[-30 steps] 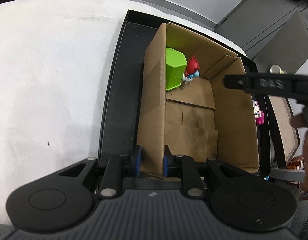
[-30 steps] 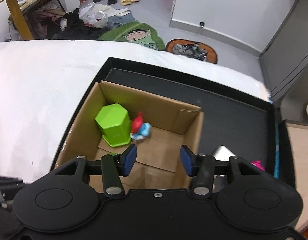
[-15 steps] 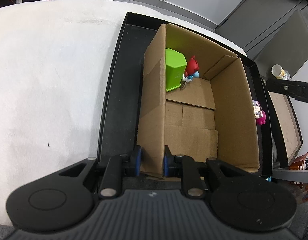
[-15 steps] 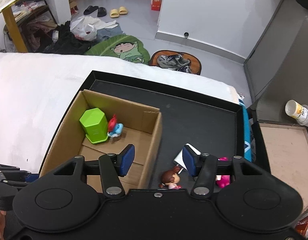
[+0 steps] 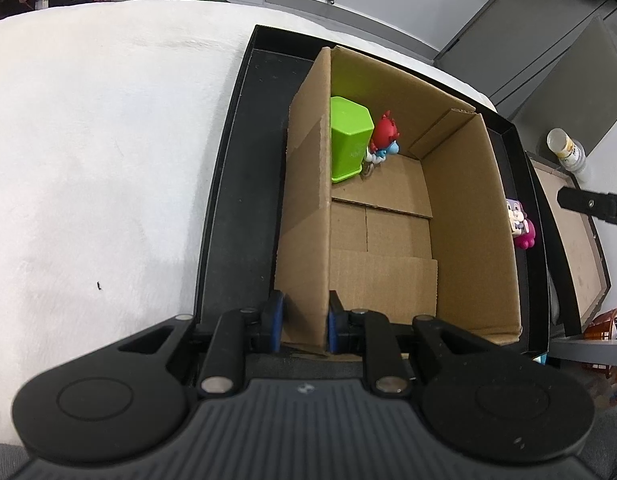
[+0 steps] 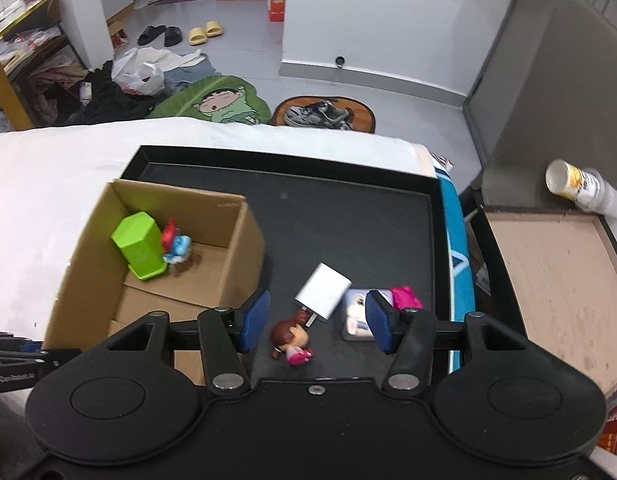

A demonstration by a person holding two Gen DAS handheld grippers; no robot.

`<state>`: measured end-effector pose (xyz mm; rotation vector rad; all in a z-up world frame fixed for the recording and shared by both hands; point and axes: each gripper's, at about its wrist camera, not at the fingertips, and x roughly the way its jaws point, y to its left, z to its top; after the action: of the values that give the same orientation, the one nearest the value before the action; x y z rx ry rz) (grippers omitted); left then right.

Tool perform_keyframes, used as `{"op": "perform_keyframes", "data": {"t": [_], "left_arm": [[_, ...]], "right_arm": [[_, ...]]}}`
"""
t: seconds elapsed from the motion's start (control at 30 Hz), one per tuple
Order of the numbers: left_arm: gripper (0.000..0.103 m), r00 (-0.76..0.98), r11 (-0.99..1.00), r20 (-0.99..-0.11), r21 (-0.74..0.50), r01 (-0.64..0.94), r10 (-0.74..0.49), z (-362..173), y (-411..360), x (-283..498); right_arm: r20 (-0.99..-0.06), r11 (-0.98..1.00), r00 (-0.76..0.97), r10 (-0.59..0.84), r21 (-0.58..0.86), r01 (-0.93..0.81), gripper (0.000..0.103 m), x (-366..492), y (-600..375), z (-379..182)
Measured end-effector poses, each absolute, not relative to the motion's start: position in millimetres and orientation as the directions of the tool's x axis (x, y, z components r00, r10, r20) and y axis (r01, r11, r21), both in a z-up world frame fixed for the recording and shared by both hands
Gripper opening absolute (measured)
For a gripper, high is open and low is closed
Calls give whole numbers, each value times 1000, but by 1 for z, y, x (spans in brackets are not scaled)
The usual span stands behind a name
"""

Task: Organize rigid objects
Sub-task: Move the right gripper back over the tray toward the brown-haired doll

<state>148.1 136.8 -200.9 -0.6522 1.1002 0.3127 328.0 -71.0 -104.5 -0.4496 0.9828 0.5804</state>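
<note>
A cardboard box [image 5: 468,220] [image 6: 88,264] stands in a black tray [image 6: 348,216]. Inside it are a green hexagonal container [image 5: 348,140] [image 6: 142,246] and a red-hatted blue figure [image 5: 384,140] [image 6: 175,244]. My left gripper [image 5: 304,322] is shut on the box's left wall. My right gripper [image 6: 316,320] is open above the tray, over a brown-haired doll [image 6: 292,340], a white charger [image 6: 322,290] and a pink and white toy [image 6: 358,312] [image 5: 522,224] lying on the tray.
The tray sits on a white cloth-covered table [image 5: 108,160]. A brown board in a dark frame [image 6: 556,280] lies right of the tray, with a white and yellow bottle [image 6: 580,188] beyond it. Clothes, bags and shoes lie on the floor behind.
My right gripper has moved right, from over the box to over the toys on the tray. My left gripper has kept its hold on the box wall.
</note>
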Motion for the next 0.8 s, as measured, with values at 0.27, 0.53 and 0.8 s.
{"op": "perform_keyframes", "data": {"t": [0.27, 0.53, 0.8], "left_arm": [[20, 437, 772, -896, -333, -541, -80, -202, 138, 148], [17, 433, 769, -900, -316, -556, -57, -201, 139, 146], [17, 429, 770, -902, -310, -558, -52, -199, 141, 146]], "right_arm": [[-880, 798, 407, 246, -55, -600, 53, 339, -94, -122], [-892, 809, 353, 282, 24, -587, 54, 344, -101, -143], [-905, 813, 310, 290, 63, -579, 57, 351, -99, -164]]}}
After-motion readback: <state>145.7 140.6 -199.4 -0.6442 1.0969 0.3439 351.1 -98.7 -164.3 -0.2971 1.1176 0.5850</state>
